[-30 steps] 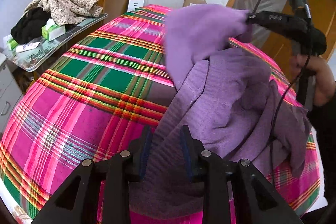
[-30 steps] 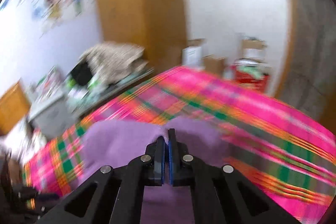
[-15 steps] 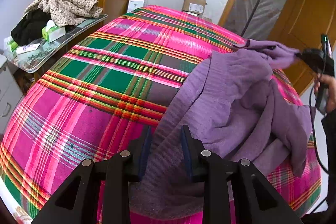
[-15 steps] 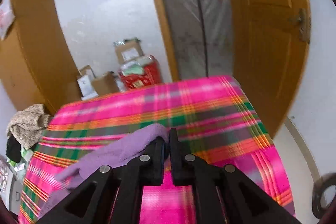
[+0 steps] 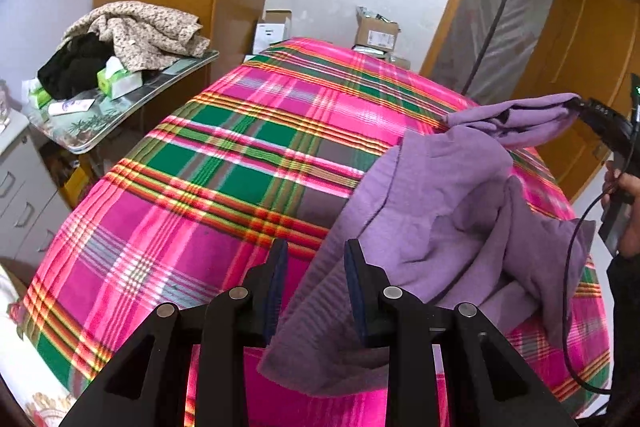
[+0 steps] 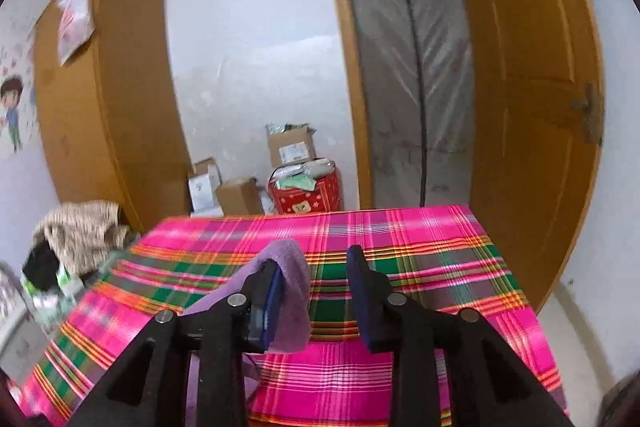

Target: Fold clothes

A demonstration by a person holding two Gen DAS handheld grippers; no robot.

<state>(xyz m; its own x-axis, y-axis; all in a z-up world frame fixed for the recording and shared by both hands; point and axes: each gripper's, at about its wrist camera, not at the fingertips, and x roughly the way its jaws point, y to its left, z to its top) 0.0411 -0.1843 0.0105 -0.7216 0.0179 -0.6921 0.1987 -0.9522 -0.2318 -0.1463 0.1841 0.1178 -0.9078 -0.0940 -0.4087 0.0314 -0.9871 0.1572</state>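
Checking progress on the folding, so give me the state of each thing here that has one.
Purple garment: unfolded, crumpled on the plaid cover.
Left tongs: garment edge between the jaws, grip unclear.
Right tongs: opening, cloth draped over one finger.
Wooden door: open.

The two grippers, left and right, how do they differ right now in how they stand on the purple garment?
The left gripper has the purple garment lying between parted fingers near the hem; the right gripper is opening, with a lifted fold draped over one finger only. The left points down at the plaid bedspread; the right points more level, toward the doorway. Both have black fingers with blue pads.
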